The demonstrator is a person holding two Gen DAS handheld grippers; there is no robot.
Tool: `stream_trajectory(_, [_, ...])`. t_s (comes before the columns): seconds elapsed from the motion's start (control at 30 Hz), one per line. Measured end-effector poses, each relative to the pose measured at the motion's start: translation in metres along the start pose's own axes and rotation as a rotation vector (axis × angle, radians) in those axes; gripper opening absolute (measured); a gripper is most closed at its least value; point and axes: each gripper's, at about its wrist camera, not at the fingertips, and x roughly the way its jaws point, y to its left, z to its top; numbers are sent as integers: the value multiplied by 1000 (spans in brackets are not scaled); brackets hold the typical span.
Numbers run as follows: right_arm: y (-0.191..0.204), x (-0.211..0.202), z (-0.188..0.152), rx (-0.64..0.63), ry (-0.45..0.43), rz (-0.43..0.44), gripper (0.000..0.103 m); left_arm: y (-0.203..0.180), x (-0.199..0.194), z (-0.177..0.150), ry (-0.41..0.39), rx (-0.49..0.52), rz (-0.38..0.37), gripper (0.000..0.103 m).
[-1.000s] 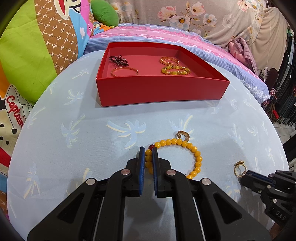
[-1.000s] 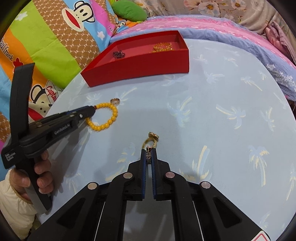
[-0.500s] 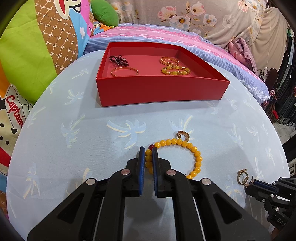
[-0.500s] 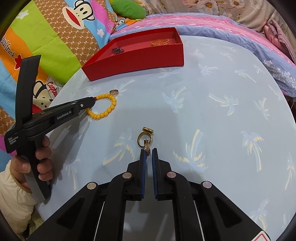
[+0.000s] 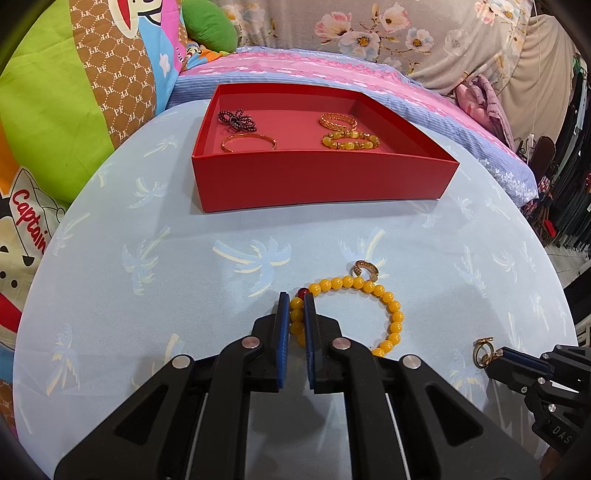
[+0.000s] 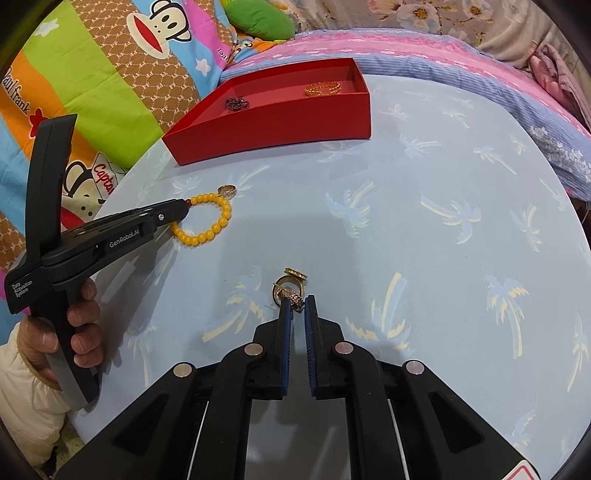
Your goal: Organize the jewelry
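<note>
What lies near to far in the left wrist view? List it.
Left tongs on the yellow bracelet → gold ring → red tray, holding jewelry → pink-striped bedding.

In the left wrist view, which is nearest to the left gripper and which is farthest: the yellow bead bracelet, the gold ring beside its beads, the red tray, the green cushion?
From the left gripper, nearest first:
1. Yellow bead bracelet: between the fingers, loop lying right.
2. Gold ring: just beyond, touching the beads, slightly right.
3. Red tray: farther ahead on the table.
4. Green cushion: behind the tray, upper left.
</note>
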Motion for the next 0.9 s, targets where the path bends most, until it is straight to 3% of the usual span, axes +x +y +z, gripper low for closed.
stream_trajectory(0.17, [4, -2, 2, -27, 6, -5, 5, 0, 0, 0, 0, -2, -2, 8])
stream_trajectory(0.33, [10, -12, 12, -120, 59, -97, 5, 0, 0, 0, -1, -2, -3, 8])
stream_trajectory(0.43, [11, -14, 20, -179, 106, -168, 5, 0, 0, 0, -1, -3, -3, 8])
stream_trajectory(0.67, [6, 0, 17, -273, 247, -242, 4, 1, 0, 0, -1, -2, -3, 8])
stream_trajectory(0.9, [-4, -6, 13, -245, 289, -215, 0, 0, 0, 0, 0, -2, -3, 8])
